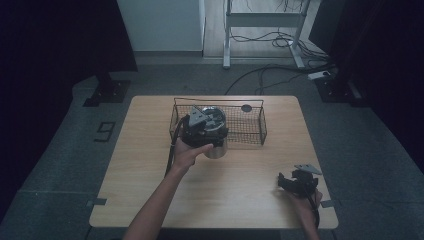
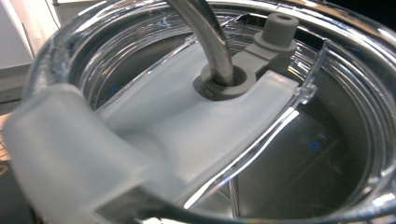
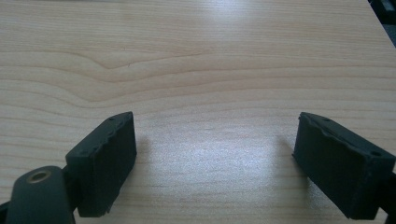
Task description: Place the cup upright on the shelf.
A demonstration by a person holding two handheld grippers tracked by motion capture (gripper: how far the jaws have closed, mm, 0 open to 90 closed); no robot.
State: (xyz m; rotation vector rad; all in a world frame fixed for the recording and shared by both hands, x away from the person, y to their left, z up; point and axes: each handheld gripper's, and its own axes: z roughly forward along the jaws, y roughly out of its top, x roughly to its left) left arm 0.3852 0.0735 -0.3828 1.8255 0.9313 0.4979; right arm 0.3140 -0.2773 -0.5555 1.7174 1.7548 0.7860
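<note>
Steel, lidded tumbler stands just before the wire basket, under the left gripper, whose grip I cannot tell. Probably rigid, slick, top-heavy: grasp the clear lid's rim, not the metal straw. Right gripper gapes wide, empty.

floor: grey carpet | white wall | metal desk frame | dim light

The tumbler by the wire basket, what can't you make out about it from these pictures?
- High view: the left claw and hand cover most of the tumbler; its shape is hidden.
- Left gripper view: the clear lid sits so close that the metal straw is cut off by the top edge.
- Left claw: whether it grips the tumbler can't be told.
</note>
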